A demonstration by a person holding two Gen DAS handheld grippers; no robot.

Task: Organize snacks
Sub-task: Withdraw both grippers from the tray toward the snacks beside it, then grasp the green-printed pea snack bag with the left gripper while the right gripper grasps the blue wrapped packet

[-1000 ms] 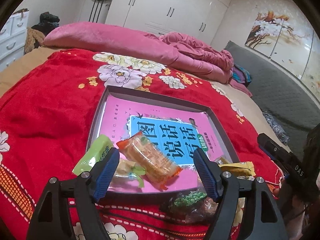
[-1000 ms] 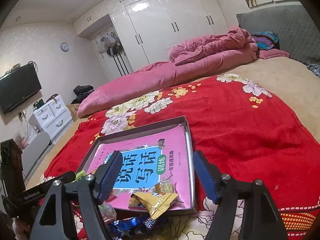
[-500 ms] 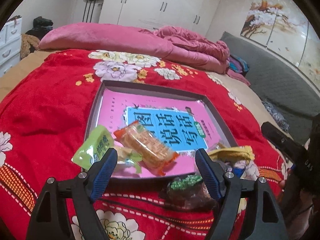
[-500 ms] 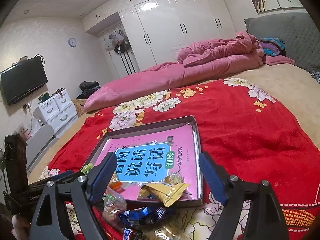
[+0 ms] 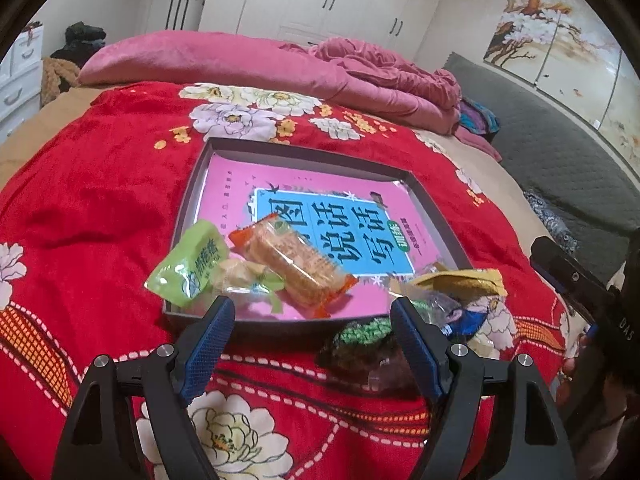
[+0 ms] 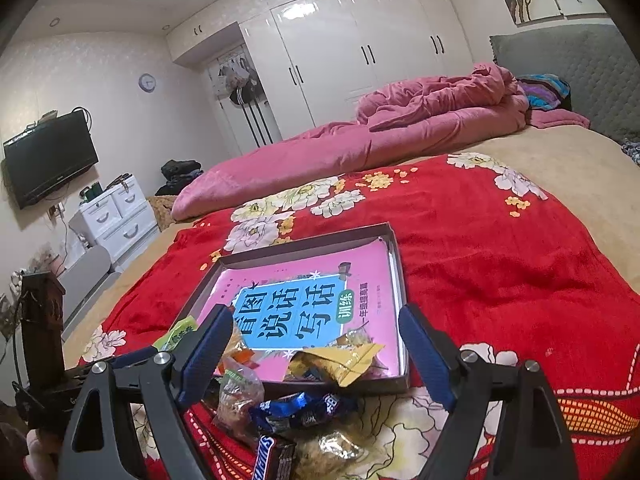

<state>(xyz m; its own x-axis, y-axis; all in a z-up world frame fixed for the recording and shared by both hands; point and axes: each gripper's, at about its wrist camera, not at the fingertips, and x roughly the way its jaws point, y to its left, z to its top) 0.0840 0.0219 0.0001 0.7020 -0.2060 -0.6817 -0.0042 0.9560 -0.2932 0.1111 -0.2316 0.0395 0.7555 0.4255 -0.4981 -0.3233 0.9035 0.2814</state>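
Both grippers, left (image 5: pixel 312 316) and right (image 6: pixel 316 324), gape wide, holding nothing. Beneath lies one red blanket (image 5: pixel 88 208); one pink quilt (image 6: pixel 360 148) at twelve o'clock. One tray (image 5: pixel 304 152) holds one book (image 5: pixel 332 228).

A shallow grey tray (image 5: pixel 192 184) lined with a pink and blue booklet lies flat ahead of both sets of jaws. Inside its near edge, just beyond the left jaws, rest a green packet (image 5: pixel 188 266), a clear candy wrapper (image 5: pixel 244 276) and an orange cracker pack (image 5: pixel 294 268). A yellow packet (image 6: pixel 340 362) overlaps the near rim between the right jaws, with blue wrappers (image 6: pixel 296 410) and a Snickers bar (image 6: pixel 274 458) below it on the blanket.
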